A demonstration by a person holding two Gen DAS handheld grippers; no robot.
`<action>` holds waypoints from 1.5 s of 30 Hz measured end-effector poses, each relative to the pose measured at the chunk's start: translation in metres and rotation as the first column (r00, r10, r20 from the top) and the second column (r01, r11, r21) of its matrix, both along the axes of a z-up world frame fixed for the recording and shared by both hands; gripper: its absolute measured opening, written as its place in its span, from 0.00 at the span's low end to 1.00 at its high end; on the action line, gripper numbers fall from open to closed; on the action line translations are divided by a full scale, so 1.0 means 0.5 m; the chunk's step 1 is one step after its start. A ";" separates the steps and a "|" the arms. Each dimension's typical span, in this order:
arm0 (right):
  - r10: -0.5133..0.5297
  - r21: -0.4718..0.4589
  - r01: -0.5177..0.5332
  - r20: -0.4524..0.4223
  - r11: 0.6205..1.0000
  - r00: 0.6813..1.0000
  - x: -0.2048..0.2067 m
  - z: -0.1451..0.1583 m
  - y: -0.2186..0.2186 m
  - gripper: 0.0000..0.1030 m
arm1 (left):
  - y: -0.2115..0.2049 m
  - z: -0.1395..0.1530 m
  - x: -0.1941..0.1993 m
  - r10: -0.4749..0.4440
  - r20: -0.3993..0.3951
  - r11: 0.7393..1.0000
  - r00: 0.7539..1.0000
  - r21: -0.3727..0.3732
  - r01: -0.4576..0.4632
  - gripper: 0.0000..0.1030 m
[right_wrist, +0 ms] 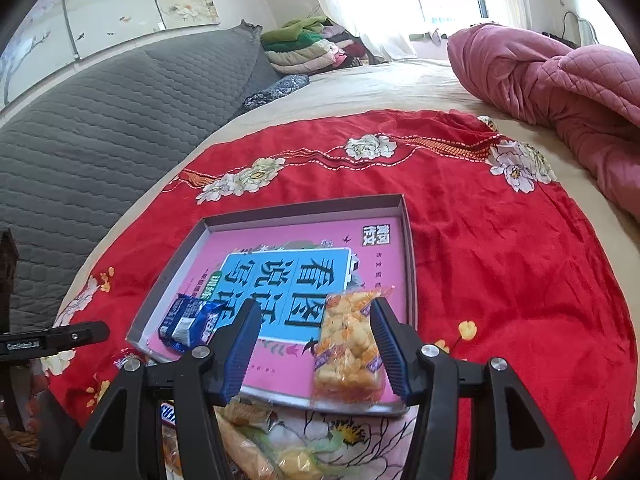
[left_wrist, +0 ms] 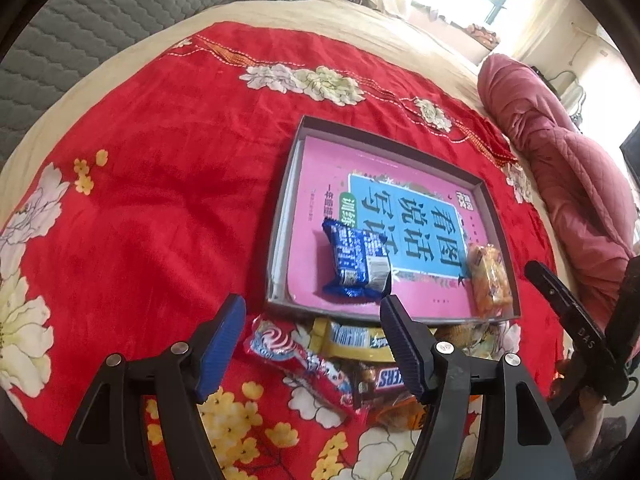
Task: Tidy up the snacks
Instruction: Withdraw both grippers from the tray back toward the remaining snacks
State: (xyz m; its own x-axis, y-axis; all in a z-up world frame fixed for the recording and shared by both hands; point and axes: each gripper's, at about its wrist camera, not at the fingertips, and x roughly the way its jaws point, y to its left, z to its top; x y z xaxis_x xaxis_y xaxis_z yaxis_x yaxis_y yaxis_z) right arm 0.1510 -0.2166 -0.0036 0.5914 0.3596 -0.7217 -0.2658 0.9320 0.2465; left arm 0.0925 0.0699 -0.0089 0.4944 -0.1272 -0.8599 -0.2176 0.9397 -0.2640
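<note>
- My left tongs [left_wrist: 312, 340] stand spread and empty above the loose pile of snacks on the red flowered cloth [left_wrist: 160, 200].
- Just ahead of them, the shallow grey cardboard tray [left_wrist: 280, 216] holds the blue crinkled foil biscuit packet [left_wrist: 354, 262].
- My right tongs [right_wrist: 316, 344] are also spread, with nothing pinched; the clear bag of orange crackers [right_wrist: 348, 344] lies in the tray's corner, seen just below and between the tips.
- Under my left tips sit the long red-and-white swirl-printed candy wrapper [left_wrist: 296, 360], the yellow wrapped bar [left_wrist: 352, 340] and the brown chocolate bar [left_wrist: 388, 380], overlapping.
- Risk, as I judge it: closing there could catch two wrappers together, or slippery film could slide out.
- The tray is light; a low pass might nudge it.
</note>
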 end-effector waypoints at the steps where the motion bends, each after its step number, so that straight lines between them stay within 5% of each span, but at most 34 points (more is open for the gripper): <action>1: 0.003 0.005 -0.003 -0.001 1.000 1.000 -0.006 0.002 -0.002 0.55 | 0.001 0.000 -0.004 0.001 -0.002 1.000 1.000 0.002 -0.001 0.70; 16: 0.024 0.007 -0.024 -0.020 1.000 0.999 -0.072 0.005 0.009 0.55 | -0.009 -0.030 -0.043 -0.012 -0.058 1.000 0.998 -0.011 0.011 0.70; 31: 0.088 -0.025 -0.090 -0.068 0.996 0.994 -0.099 -0.019 0.052 0.56 | 0.004 -0.097 -0.059 0.030 -0.146 0.993 0.989 -0.107 -0.046 0.70; 45: 0.106 -0.022 -0.111 -0.163 0.994 0.981 -0.098 -0.061 0.078 0.56 | -0.004 -0.117 -0.050 0.048 -0.150 0.992 0.987 -0.108 -0.065 0.70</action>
